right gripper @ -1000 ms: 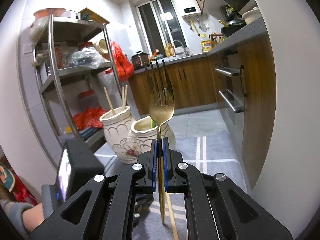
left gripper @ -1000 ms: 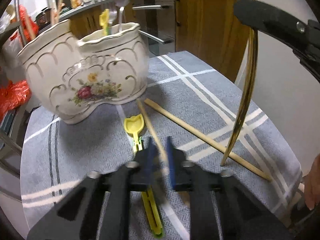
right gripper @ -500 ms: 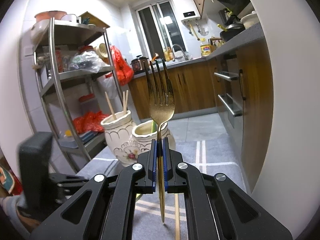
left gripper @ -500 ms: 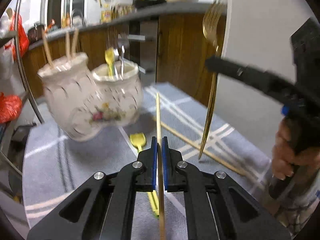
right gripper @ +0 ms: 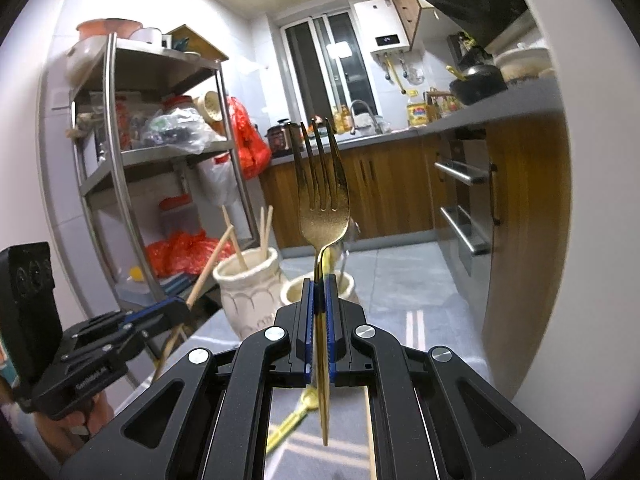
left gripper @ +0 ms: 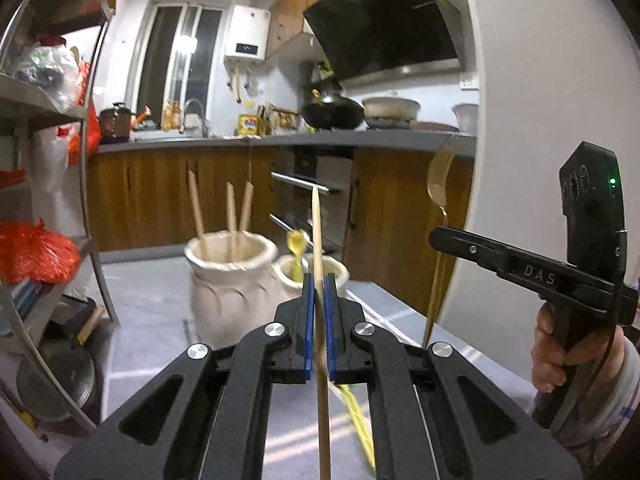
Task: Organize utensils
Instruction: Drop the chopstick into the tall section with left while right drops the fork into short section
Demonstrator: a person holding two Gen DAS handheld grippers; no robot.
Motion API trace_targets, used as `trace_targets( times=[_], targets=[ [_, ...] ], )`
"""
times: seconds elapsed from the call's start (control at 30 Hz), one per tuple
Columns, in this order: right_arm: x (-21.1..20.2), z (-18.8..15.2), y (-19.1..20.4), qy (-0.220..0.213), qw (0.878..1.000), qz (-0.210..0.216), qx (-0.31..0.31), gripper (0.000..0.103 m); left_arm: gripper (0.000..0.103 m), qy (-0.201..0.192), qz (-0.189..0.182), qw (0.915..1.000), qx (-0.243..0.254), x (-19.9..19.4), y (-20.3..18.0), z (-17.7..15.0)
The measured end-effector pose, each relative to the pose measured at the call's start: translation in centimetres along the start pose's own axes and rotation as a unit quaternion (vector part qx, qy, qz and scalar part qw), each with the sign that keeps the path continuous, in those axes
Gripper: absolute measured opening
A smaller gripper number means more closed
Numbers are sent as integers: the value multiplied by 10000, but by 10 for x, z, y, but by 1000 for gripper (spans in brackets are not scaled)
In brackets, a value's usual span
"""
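Note:
My left gripper [left gripper: 316,286] is shut on a wooden chopstick [left gripper: 318,232] held upright in the air in front of the holder. My right gripper [right gripper: 319,286] is shut on a gold fork [right gripper: 322,200], tines up. The white ceramic holder has a tall pot [left gripper: 230,276] with three chopsticks [left gripper: 230,216] and a lower pot [left gripper: 294,274] with a yellow utensil [left gripper: 296,242]. The right gripper and fork [left gripper: 438,188] show at the right of the left wrist view. The left gripper [right gripper: 160,312] with its chopstick shows at the left of the right wrist view.
A yellow plastic utensil [right gripper: 290,426] and another chopstick [right gripper: 370,432] lie on the grey striped cloth [right gripper: 424,324]. A metal shelf rack [right gripper: 120,184] stands to the left. Wooden kitchen cabinets [right gripper: 384,196] and an oven lie beyond. A white wall [left gripper: 540,120] is at the right.
My left gripper picked the chopstick up off the cloth, raised it and tilted it upright. The right gripper keeps holding the fork, raised slightly.

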State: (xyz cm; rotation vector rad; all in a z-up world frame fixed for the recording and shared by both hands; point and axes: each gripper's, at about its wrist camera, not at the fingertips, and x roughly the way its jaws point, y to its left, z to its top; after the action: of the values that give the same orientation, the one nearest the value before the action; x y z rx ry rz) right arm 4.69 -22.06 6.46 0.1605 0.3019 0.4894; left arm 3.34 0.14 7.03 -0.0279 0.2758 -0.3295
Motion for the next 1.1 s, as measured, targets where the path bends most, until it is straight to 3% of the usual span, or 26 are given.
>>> trace_targets(
  times=[0.2, 0.5, 0.7, 0.87, 1.1],
  targets=[
    [21, 27, 6, -252, 9996, 60, -56, 6, 4, -283, 75, 9994, -164, 10, 31, 29],
    [50, 58, 1, -603, 9979, 230, 75, 6, 4, -691, 74, 9965, -455, 58, 64, 73],
    [64, 65, -2, -779, 9965, 275, 124, 6, 4, -990, 290, 9932, -544, 85, 73, 79],
    [73, 55, -6, -972, 9949, 115, 243, 6, 4, -1142, 661, 9912, -125, 104, 60, 68],
    [102, 39, -13, -264, 9993, -125, 229, 6, 4, -1000, 854, 9913, 81, 101, 54, 53]
  ],
)
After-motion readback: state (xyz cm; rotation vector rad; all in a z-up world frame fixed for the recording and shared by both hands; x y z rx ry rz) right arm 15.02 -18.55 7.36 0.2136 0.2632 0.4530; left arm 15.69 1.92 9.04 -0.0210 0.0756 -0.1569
